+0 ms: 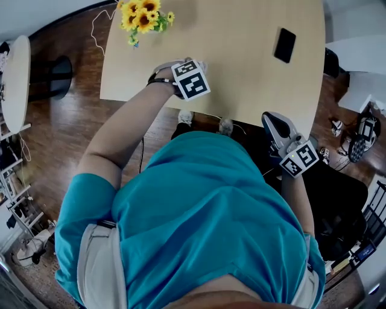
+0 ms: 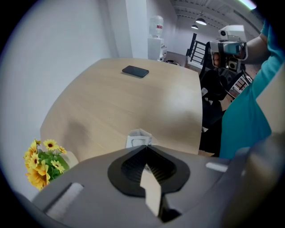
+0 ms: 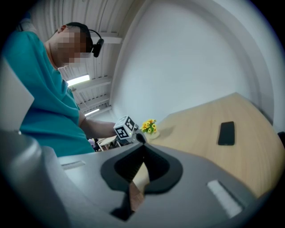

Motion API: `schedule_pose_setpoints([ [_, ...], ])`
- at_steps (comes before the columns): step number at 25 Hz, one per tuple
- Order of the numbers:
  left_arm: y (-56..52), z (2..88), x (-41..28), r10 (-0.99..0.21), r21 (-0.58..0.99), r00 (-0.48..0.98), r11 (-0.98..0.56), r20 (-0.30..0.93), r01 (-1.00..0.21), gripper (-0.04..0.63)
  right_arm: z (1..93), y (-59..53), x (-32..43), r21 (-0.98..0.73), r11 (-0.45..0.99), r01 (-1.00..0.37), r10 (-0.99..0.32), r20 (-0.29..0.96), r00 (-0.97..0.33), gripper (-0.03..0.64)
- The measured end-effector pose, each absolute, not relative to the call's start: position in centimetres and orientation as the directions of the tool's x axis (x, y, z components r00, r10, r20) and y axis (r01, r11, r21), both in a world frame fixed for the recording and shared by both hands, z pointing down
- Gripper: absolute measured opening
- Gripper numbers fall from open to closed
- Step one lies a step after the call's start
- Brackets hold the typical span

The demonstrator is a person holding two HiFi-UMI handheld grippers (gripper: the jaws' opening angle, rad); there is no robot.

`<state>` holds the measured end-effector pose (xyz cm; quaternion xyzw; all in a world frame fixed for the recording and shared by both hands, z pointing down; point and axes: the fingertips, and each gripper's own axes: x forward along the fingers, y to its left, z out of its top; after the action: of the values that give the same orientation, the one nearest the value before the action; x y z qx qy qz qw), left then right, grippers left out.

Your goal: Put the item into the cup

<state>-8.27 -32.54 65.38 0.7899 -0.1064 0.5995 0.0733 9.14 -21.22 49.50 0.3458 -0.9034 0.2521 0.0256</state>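
Teal shirt [image 1: 211, 205] fills the foreground; left gripper [image 2: 143, 149] and right gripper [image 3: 141, 149] both sit closed on nothing, so spread one's jaws before reaching over the table [image 1: 241, 72].

Your head camera looks steeply down past your torso onto the desk [image 1: 241, 60]. Each gripper view looks low across it; both share the phone [image 2: 135, 71] and flowers [image 2: 46, 160].

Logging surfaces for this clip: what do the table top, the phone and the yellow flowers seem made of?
Table top: pale wood or wood-look laminate, matte, with faint grain lines.
Phone: smooth black slab, likely glass or plastic, with a slight sheen.
Yellow flowers: real or artificial cannot be told; too small.
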Motion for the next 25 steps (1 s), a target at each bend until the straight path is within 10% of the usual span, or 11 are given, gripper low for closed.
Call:
schedule_pose_setpoints([
  [25,-33.1,66.1,-7.5,0.009,0.120,0.334,-0.943,0.942,-0.312,0.041,48.8,-21.5,9.6,-0.426,0.641,-0.638,-0.618,0.206,-0.759,0.002],
])
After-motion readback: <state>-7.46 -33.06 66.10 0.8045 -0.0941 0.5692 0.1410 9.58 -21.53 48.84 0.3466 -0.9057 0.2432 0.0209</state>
